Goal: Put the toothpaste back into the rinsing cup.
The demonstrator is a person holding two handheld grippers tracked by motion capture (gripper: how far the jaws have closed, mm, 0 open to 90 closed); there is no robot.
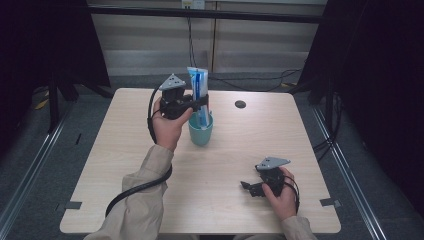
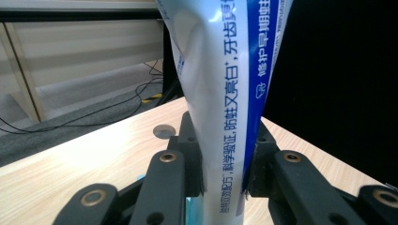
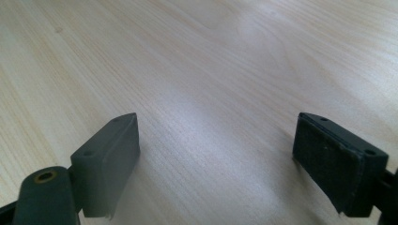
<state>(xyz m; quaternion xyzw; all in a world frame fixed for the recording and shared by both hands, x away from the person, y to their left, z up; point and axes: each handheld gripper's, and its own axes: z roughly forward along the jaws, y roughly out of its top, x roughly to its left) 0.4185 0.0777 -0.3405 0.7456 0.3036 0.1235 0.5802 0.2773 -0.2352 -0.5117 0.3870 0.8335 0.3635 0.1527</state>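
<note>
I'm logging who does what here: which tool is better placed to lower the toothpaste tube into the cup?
The left tool, most likely: it is shut on the toothpaste tube, which stands upright in the teal cup. The right tool is open over bare table, well away.

A white-and-blue toothpaste tube [image 1: 198, 85] stands upright in a teal cup [image 1: 201, 131] at the surface's far middle, pinched at mid-height by the left claw [image 1: 202, 101].
</note>
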